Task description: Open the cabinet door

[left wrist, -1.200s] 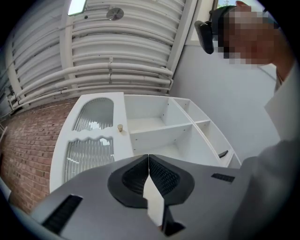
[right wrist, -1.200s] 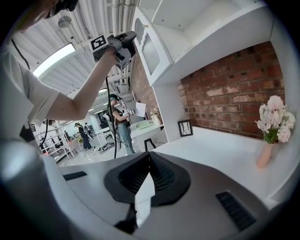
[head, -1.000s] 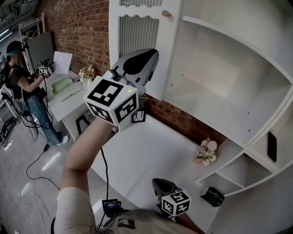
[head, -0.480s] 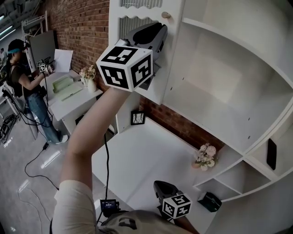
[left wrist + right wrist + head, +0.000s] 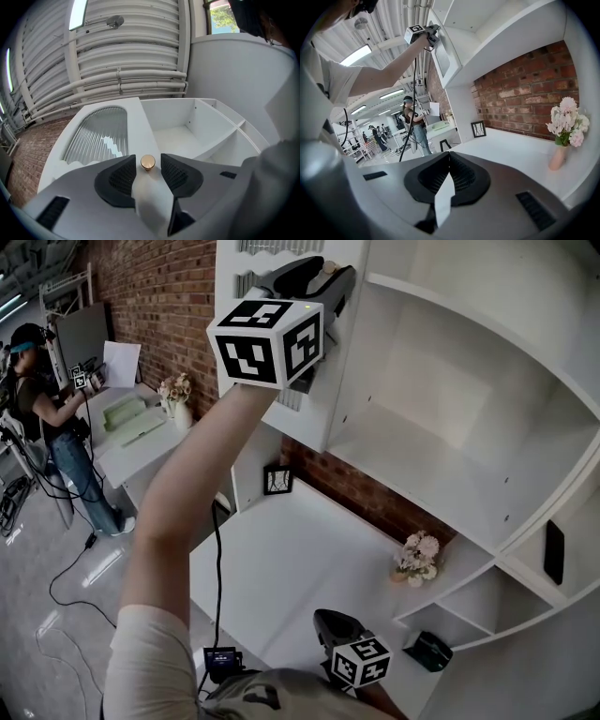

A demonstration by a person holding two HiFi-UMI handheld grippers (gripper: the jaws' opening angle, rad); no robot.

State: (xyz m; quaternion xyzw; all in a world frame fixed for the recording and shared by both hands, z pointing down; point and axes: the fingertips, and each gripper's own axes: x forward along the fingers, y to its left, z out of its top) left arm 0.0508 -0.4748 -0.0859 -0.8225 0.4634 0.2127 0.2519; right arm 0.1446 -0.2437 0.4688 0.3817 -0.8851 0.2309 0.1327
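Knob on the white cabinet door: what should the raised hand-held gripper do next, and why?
Probably close the left hand-held gripper on the knob. Its jaws have just been opening and now stand apart, with the knob between them and untouched. Without a grip first, a pull would likely slip off and leave the door where it is.

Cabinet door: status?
Left gripper open, jaws just opened, knob between them, ungripped. Right gripper shut, empty, low over the desk. Nothing blocking the cabinet door.
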